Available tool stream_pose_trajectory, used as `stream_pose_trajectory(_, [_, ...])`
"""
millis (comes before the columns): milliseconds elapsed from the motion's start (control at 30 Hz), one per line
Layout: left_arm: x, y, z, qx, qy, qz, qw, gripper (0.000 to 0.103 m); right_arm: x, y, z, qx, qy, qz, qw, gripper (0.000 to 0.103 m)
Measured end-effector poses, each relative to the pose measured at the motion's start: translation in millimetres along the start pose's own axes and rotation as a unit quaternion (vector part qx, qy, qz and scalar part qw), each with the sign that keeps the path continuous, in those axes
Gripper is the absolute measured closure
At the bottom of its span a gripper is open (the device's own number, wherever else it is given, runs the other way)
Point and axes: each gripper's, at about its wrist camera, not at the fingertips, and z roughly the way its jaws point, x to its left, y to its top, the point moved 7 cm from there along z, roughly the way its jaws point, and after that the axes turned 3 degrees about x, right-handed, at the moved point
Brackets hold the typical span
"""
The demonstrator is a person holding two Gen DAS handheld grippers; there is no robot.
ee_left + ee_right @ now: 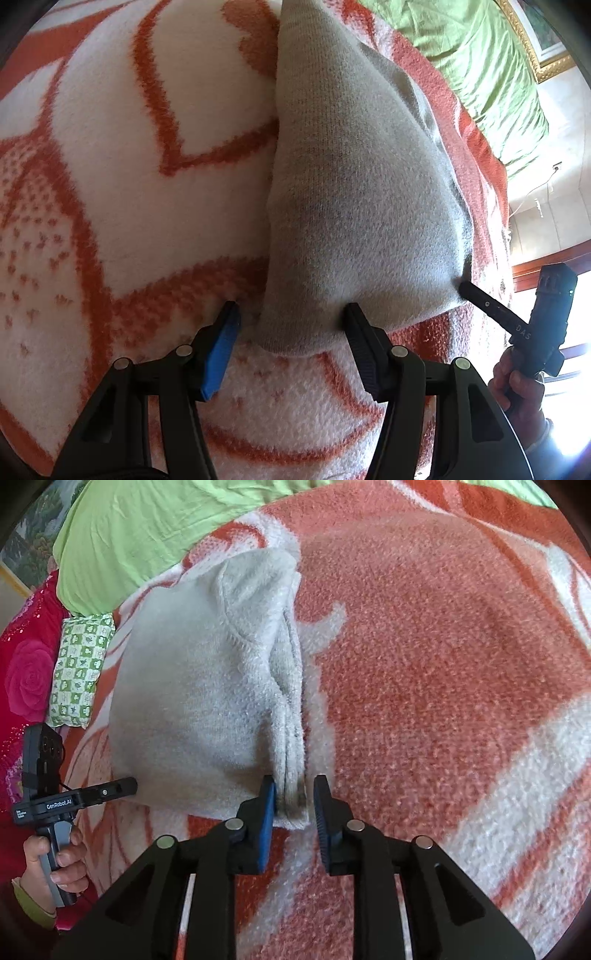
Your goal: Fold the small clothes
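While spread over sock (354,206) hem, left tool (291,317) grips nothing; right tool (294,795) straddles folded edge, pads apart; open blanket (443,664) rightward.

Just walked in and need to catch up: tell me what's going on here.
A person is folding a small grey-white garment on an orange-and-white blanket, holding tongs in each hand. The left tongs stand open over one near corner of the garment. The right tongs straddle the other near corner, with a gap on one side, so they are not clamped. A green sheet lies beyond.
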Motion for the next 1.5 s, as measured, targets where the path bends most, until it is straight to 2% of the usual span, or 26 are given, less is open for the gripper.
stream_pose_trajectory(300, [8.5, -13.1, -16.7, -0.025, 0.033, -0.006, 0.9991, 0.043, -1.4, -1.1, -14.3, -0.015, -0.04, -0.017, 0.999, 0.072])
stream_pose_trajectory(400, [6.6, -17.1, -25.1, -0.037, 0.043, -0.005, 0.9984, 0.043, 4.6, -0.5, -19.3, -0.022, -0.038, -0.014, 0.999, 0.07])
stream_pose_trajectory(500, [3.7, -24.3, -33.4, -0.043, 0.056, 0.006, 0.9975, 0.043, 11.2, -2.0, -27.6, -0.035, -0.037, -0.02, 0.999, 0.064])
stream_pose_trajectory(667, [2.2, -40.7, -51.9, -0.068, 0.063, 0.004, 0.9956, 0.038, 18.9, -11.3, -41.4, -0.049, -0.034, -0.019, 0.998, 0.057])
stream_pose_trajectory(833, [3.3, -61.7, -70.1, -0.105, 0.105, 0.02, 0.9887, 0.036, 25.2, -26.5, -50.3, -0.07, -0.017, -0.018, 0.997, 0.043])
stream_pose_trajectory(1000, [3.2, -83.8, -84.3, -0.142, 0.149, 0.037, 0.9779, 0.032, 31.6, -47.6, -53.7, -0.077, -0.011, -0.021, 0.997, 0.038])
stream_pose_trajectory(1067, [1.1, -87.3, -87.8, -0.153, 0.151, 0.042, 0.9758, 0.023, 34.9, -55.4, -55.1, -0.081, -0.008, -0.026, 0.996, 0.034])
stream_pose_trajectory(1167, [-2.5, -92.7, -86.8, -0.151, 0.155, 0.055, 0.9748, 0.023, 41.6, -67.0, -55.7, -0.09, -0.007, -0.035, 0.995, 0.028])
stream_pose_trajectory(1333, [-9.8, -103.2, -85.6, -0.145, 0.158, 0.077, 0.9737, 0.023, 50.6, -82.5, -50.2, -0.086, -0.014, -0.05, 0.995, 0.025])
stream_pose_trajectory(1500, [-25.1, -107.3, -89.5, -0.157, 0.171, 0.116, 0.9658, 0.021, 60.3, -89.6, -48.5, -0.094, -0.032, -0.074, 0.992, 0.018])
